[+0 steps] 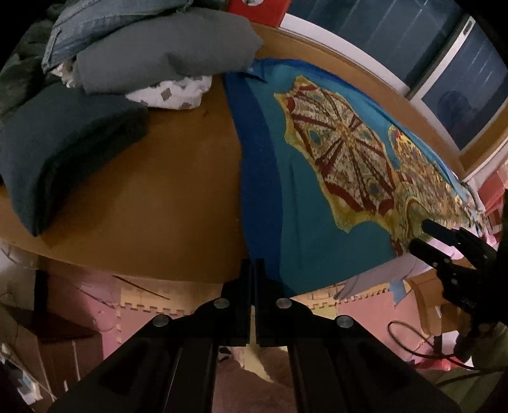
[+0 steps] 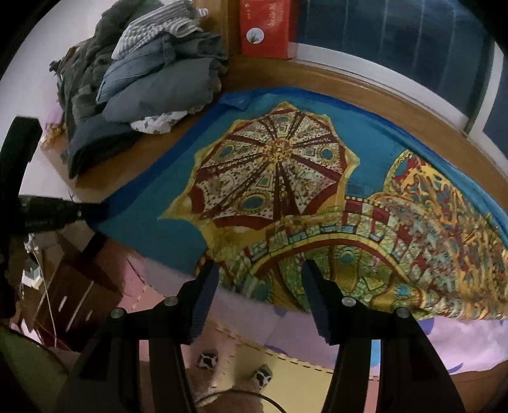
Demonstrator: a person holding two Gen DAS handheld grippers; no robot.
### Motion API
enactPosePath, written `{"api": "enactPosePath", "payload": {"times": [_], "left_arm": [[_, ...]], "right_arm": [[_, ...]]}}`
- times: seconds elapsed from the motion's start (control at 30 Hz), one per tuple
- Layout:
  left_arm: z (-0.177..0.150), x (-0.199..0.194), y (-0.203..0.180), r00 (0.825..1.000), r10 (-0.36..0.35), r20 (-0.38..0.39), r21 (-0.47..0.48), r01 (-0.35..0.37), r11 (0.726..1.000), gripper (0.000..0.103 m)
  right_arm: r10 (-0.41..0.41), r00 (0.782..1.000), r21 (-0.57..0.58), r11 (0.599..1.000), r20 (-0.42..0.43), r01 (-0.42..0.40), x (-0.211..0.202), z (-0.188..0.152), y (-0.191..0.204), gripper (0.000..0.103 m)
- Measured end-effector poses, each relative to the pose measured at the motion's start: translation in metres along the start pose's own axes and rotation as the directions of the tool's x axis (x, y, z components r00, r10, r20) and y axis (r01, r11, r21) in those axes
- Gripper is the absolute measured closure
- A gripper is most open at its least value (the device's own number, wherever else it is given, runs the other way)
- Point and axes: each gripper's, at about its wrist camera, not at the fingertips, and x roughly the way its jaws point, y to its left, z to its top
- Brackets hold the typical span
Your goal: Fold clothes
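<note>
The blue patterned shirt (image 1: pixel 304 203) lies spread flat across the wooden bench (image 1: pixel 165 178), collar toward the window side, its near hem hanging just over the bench's front edge. At that hem the left gripper (image 1: pixel 253 270) has its jaws pressed together, with the dark blue border strip of the shirt running right into them. Whether cloth is truly caught between the pads is hard to make out from its own camera, since the fingers cover the contact; the right wrist view shows the same gripper (image 2: pixel 92 211) end-on at the shirt's corner, seemingly pinching it.

The right gripper (image 2: pixel 260 289) stands with jaws apart, nothing between them, poised above the patterned hem. In the left wrist view it (image 1: pixel 422 235) appears at the far right, partly cut off by the lens edge.

A stack of folded clothes (image 1: pixel 133 60) sits at the bench's far left corner: a grey piece on a white printed one, denim above, a dark folded garment (image 1: pixel 63 152) in front. Only the right wrist view shows the striped item (image 2: pixel 158 27) on top and the whole red box (image 2: pixel 265 27) behind; the left view cuts the box off. Foam floor mats (image 2: pixel 301 359) show below the bench, dim and blurred.
</note>
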Motion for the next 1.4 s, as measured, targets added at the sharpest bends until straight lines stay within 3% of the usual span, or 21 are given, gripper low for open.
{"api": "enactPosePath", "payload": {"times": [0.17,0.27,0.43,0.7,0.8,0.93,1.07,1.13,1.23,1.4], "left_arm": [[0.002,-0.013,0.011,0.996,0.087,0.009,0.054,-0.088,0.995,0.101],[0.009,-0.031,0.011,0.998,0.037,0.048,0.079,-0.041,0.996,0.101],[0.029,-0.035,-0.031,0.995,-0.060,0.082,0.216,0.041,0.976,0.091],[0.056,0.009,-0.139,0.983,-0.183,-0.004,0.361,0.172,0.917,0.086],[0.065,0.032,-0.178,0.982,-0.186,-0.034,0.370,0.186,0.910,0.086],[0.073,0.064,-0.217,0.975,-0.211,-0.071,0.307,0.222,0.925,0.086],[0.076,0.091,-0.257,0.986,-0.164,-0.037,0.265,0.168,0.950,0.086],[0.074,0.102,-0.265,0.990,-0.137,-0.033,0.230,0.141,0.963,0.086],[0.063,0.112,-0.267,0.995,-0.096,-0.006,0.175,0.095,0.980,0.085],[0.050,0.105,-0.272,1.000,-0.013,-0.005,0.197,0.014,0.980,0.084]], "right_arm": [[-0.004,0.999,0.042,0.999,-0.053,0.006,0.018,-0.009,0.003,0.048],[-0.017,1.000,0.070,0.997,-0.025,0.018,0.012,-0.010,0.004,0.048],[-0.058,0.997,0.171,0.984,0.055,0.048,-0.013,-0.011,-0.012,0.048],[-0.188,0.979,0.327,0.933,0.078,0.153,-0.037,-0.036,-0.087,0.048],[-0.241,0.967,0.346,0.917,0.080,0.199,-0.044,-0.044,-0.126,0.048],[-0.277,0.958,0.376,0.897,0.069,0.232,-0.042,-0.049,-0.190,0.048],[-0.302,0.952,0.382,0.886,0.044,0.263,-0.033,-0.061,-0.236,0.048],[-0.273,0.961,0.390,0.890,0.044,0.235,-0.030,-0.072,-0.254,0.048],[-0.212,0.976,0.365,0.914,0.054,0.178,-0.028,-0.091,-0.269,0.047],[-0.128,0.990,0.236,0.965,0.061,0.111,-0.041,-0.110,-0.264,0.039]]}}
